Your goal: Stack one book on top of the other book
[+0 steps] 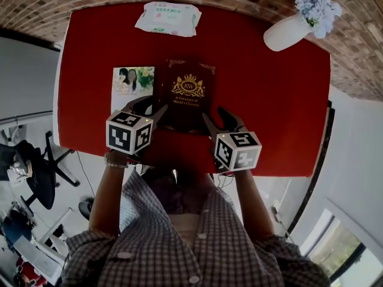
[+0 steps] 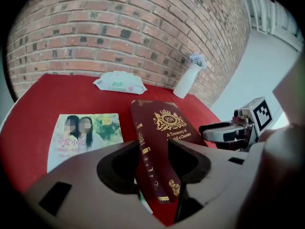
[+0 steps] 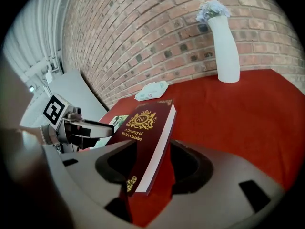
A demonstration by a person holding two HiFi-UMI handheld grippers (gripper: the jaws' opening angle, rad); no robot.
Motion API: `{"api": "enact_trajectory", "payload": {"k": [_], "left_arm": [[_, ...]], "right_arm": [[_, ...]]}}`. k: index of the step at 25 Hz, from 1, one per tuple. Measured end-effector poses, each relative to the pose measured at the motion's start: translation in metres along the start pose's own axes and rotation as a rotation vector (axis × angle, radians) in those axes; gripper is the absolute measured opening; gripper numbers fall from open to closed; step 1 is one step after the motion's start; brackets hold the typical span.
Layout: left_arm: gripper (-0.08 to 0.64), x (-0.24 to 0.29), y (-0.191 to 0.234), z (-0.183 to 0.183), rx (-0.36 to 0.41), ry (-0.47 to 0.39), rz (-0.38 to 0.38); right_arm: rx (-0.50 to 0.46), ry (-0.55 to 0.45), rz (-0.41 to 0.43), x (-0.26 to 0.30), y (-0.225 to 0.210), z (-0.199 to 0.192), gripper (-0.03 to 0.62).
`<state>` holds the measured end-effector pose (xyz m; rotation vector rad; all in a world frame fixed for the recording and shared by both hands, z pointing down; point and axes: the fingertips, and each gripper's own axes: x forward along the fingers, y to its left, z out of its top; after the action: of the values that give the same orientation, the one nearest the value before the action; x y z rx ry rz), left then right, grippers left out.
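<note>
The maroon book (image 1: 187, 97) lay on the red table (image 1: 269, 100), just right of the photo-cover book (image 1: 131, 81) and apparently lapping over its right edge (a pale sliver showed under the near corner in the left gripper view). The left gripper (image 1: 151, 108) straddled the maroon book's near left corner, at the spine. The right gripper (image 1: 218, 119) straddled its near right corner, at the page edge. Both claws stood open, pads clear of the covers, gripping nothing. Taking both near corners looked meant to keep a heavy hardback level when lifted. The near table edge lay close behind the grippers, leaving little room there. The wipes pack (image 1: 168, 18) and white vase (image 1: 287, 31) sat well apart at the far side, so the way leftward was free.
</note>
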<state>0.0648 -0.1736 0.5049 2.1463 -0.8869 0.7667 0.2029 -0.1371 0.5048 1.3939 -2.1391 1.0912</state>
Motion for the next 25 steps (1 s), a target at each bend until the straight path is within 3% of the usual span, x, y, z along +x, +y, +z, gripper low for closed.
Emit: {"api": "enact_trajectory", "payload": {"k": [6,13,25], "left_arm": [[0.196,0.01,0.011,-0.004,-0.087,0.026,-0.02],[0.238,0.012,0.016,-0.006,-0.151,0.038,-0.058],[0.236,0.021,0.006,-0.011,-0.242,0.081,-0.183]], "right_arm": [[0.161,0.007,0.025,0.008,-0.004,-0.007,0.239],[0.218,0.008,0.035,0.017,-0.004,-0.009,0.239],[0.238,0.014,0.048,0.024,0.005,-0.01,0.239]]}}
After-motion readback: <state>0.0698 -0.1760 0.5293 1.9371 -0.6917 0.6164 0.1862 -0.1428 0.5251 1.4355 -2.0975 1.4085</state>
